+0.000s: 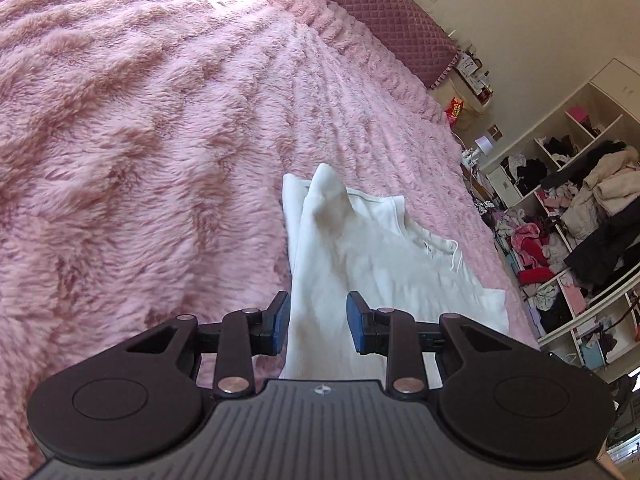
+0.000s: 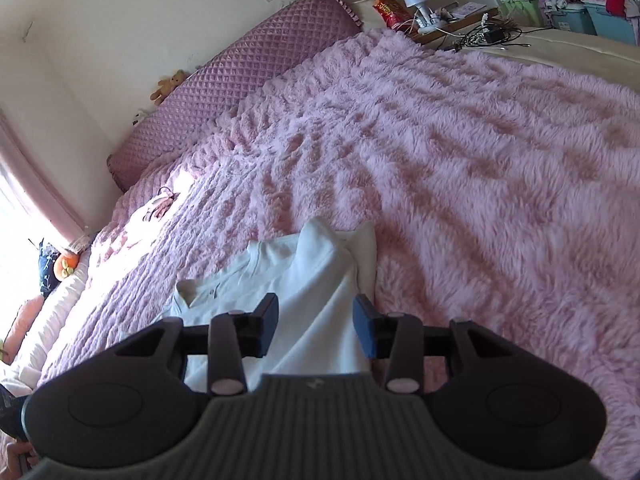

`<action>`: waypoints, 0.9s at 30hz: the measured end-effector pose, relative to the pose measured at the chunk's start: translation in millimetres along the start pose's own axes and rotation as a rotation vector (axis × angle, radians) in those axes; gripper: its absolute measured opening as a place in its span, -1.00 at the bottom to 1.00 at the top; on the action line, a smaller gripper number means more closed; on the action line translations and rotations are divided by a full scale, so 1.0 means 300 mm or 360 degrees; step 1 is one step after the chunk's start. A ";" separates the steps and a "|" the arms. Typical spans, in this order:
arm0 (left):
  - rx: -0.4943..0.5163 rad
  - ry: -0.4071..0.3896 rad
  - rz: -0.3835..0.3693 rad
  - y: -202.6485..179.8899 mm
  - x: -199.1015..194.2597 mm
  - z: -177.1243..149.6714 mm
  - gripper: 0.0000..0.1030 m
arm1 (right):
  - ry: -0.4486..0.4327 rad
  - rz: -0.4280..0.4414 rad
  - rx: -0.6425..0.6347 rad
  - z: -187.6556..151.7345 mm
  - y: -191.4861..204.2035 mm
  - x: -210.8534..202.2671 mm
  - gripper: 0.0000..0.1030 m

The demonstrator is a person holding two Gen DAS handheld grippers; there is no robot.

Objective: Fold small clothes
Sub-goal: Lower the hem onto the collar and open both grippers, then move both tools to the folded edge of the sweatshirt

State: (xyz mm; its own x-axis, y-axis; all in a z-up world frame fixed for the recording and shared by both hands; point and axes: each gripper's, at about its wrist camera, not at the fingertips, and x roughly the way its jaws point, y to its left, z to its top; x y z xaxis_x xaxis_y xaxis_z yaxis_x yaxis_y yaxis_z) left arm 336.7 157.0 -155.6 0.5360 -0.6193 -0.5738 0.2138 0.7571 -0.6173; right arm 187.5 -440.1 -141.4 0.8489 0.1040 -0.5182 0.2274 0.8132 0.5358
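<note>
Garment [image 1: 384, 264] lies ahead of both grippers, long axis running away; left gripper [image 1: 318, 326] and right gripper [image 2: 316, 330] both released, straddling its near edge.

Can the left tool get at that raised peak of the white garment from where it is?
Probably yes. The left tool is open over the white garment, and nothing lies between it and the raised peak.

No legible text, label, brand or number found in either view. A red and yellow printed snack bag [image 2: 387, 11] beside the quilted mauve headboard [image 2: 224, 80] bears markings too small to read. A small round emblem on the left gripper's [image 1: 318, 322] ribbed housing is indistinct.
</note>
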 end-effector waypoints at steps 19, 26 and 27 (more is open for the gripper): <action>0.0277 0.0188 -0.0076 0.025 -0.033 -0.188 -0.23 | 0.0210 0.0074 -0.0356 -0.232 -0.031 -0.120 0.04; 0.0406 0.0178 -0.0053 -0.005 -0.028 -0.213 -0.63 | 0.0264 0.0019 -0.0385 -0.240 -0.027 -0.055 -0.30; 0.0428 0.0165 -0.0043 -0.011 -0.033 -0.214 -0.78 | 0.0255 0.0002 -0.0382 -0.240 -0.027 -0.053 -1.00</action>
State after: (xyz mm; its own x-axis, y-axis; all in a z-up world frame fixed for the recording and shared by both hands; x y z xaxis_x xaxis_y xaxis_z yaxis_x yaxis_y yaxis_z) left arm 278.4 147.3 -182.5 0.4436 -0.6475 -0.6196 0.4432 0.7594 -0.4763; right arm 137.9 -407.2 -185.6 0.7587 0.1785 -0.6264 0.0909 0.9233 0.3732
